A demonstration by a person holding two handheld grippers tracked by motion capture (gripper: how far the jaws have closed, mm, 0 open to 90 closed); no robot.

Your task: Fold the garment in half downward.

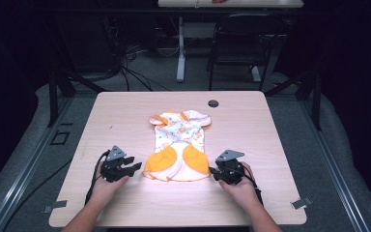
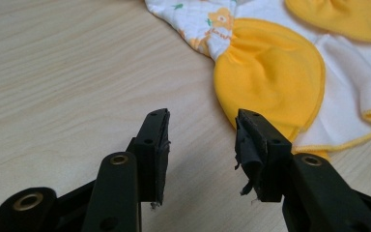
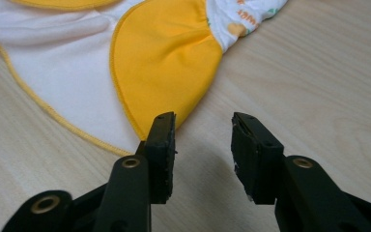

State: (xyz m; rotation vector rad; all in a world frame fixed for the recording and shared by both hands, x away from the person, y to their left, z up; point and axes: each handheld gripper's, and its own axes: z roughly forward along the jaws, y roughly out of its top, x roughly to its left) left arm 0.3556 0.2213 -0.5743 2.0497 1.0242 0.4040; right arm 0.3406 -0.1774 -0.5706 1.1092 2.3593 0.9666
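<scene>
A small baby garment (image 1: 178, 145), white with an orange print and two orange panels, lies flat in the middle of the wooden table (image 1: 125, 111). My left gripper (image 1: 136, 163) rests on the table just left of its lower hem, jaws open and empty. In the left gripper view the left gripper (image 2: 202, 126) points at the orange panel (image 2: 270, 72). My right gripper (image 1: 212, 172) sits just right of the hem, also open and empty. In the right gripper view the right gripper (image 3: 203, 129) faces the other orange panel (image 3: 164, 53), its left jaw close to the panel's edge.
A dark round grommet (image 1: 213, 103) is set in the table near its far edge. Beyond the table stand a black chair (image 1: 241, 43) and a white table leg (image 1: 180, 48), with cables on the floor. Dark metal frame struts flank the table.
</scene>
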